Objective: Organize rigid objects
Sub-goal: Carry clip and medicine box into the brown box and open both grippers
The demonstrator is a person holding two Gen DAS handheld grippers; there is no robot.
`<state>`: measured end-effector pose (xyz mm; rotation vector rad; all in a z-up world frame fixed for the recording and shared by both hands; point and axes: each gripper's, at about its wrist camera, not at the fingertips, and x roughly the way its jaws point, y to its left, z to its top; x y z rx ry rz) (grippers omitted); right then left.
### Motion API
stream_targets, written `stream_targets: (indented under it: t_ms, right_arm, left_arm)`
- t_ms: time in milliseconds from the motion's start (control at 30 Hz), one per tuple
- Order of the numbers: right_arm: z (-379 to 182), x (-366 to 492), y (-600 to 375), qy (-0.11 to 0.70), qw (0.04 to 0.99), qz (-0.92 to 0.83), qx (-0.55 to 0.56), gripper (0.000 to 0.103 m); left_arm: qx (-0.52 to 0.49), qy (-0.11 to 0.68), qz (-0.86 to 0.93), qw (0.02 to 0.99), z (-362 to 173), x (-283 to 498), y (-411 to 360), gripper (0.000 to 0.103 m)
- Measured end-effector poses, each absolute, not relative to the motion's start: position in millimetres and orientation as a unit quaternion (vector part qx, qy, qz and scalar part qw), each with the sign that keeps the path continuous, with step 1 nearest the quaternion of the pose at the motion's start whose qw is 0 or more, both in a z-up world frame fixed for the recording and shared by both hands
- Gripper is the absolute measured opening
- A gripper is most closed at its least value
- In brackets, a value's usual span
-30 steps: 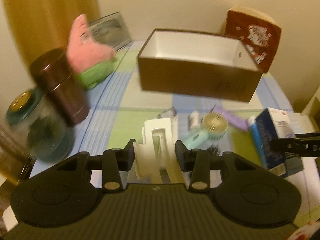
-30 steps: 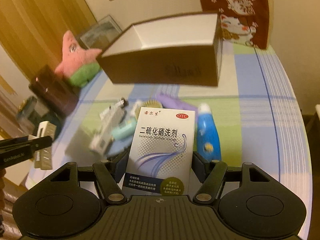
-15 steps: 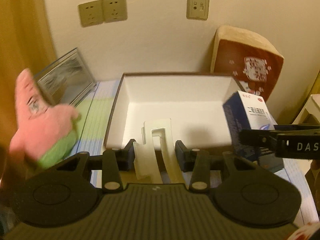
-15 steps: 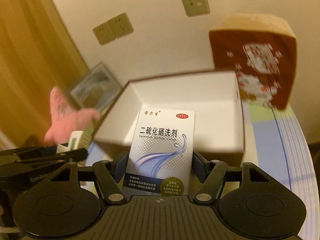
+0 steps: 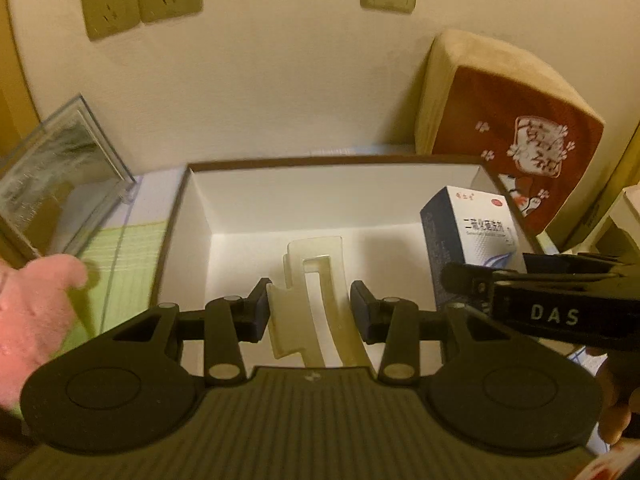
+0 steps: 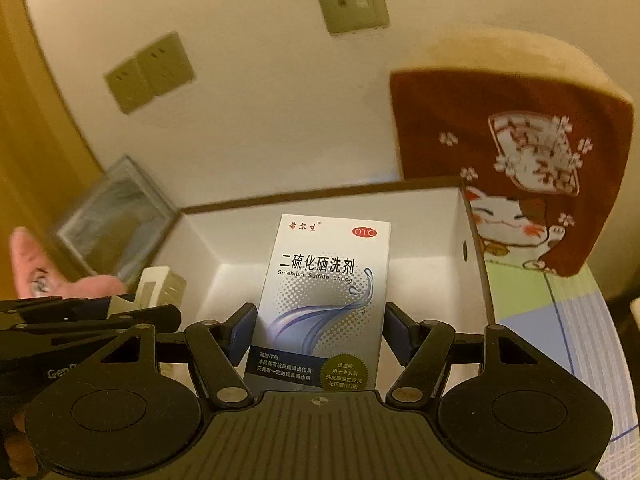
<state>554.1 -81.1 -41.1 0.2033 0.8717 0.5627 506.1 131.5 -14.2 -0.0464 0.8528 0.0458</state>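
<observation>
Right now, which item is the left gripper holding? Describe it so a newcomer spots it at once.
Find the open brown box with white walls by the socket wall. Over its floor the left gripper clamps a cream plastic clip with a long slot. Its neighbour, held in the right gripper, is a printed blue-white lotion carton.

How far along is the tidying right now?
Nothing lies in the box yet: the part of its white floor that shows is bare. In hand: the left gripper holds a cream clip and the right gripper a lotion carton, both over the box. Left: release both inside. Other loose items are out of view now.
</observation>
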Motion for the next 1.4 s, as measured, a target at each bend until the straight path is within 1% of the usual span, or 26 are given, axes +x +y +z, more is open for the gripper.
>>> stream_targets:
  t_ms: [233, 433, 533, 567, 633, 767, 1067, 1400]
  right_arm:
    - [-76, 568, -65, 0.462, 0.845, 0.257, 0.084, 0.067]
    - [-94, 576, -63, 0.49, 0.831, 0.249, 0.087, 0.068]
    - [-98, 579, -68, 0.501, 0.824, 0.245, 0.096, 0.072]
    - [-98, 578, -69, 0.502, 0.825, 0.242, 0.097, 0.073]
    - [-96, 577, -71, 0.497, 0.828, 0.242, 0.095, 0.075]
    - [-88, 574, -73, 0.493, 0.828, 0.249, 0.094, 0.078]
    - [-71, 552, -84, 0.477, 0.835, 0.263, 0.083, 0.079]
    - [-46, 518, -104, 0.457, 0.845, 0.26, 0.1, 0.079]
  left_arm:
    - [-0.025, 0.44, 0.014, 0.897, -43, 526, 135, 0.039]
    - [-0.039, 0.454, 0.004, 0.89, -59, 534, 138, 0.039]
    - [-0.045, 0.455, 0.0, 0.889, -61, 537, 138, 0.041]
    - [-0.044, 0.454, -0.003, 0.89, -61, 536, 138, 0.043]
    - [-0.037, 0.453, -0.002, 0.891, -60, 534, 137, 0.049]
    - [-0.034, 0.449, -0.005, 0.893, -54, 527, 138, 0.049]
    - [-0.031, 0.433, -0.009, 0.901, -33, 499, 134, 0.049]
    - [-0.042, 0.42, -0.013, 0.906, -9, 461, 130, 0.049]
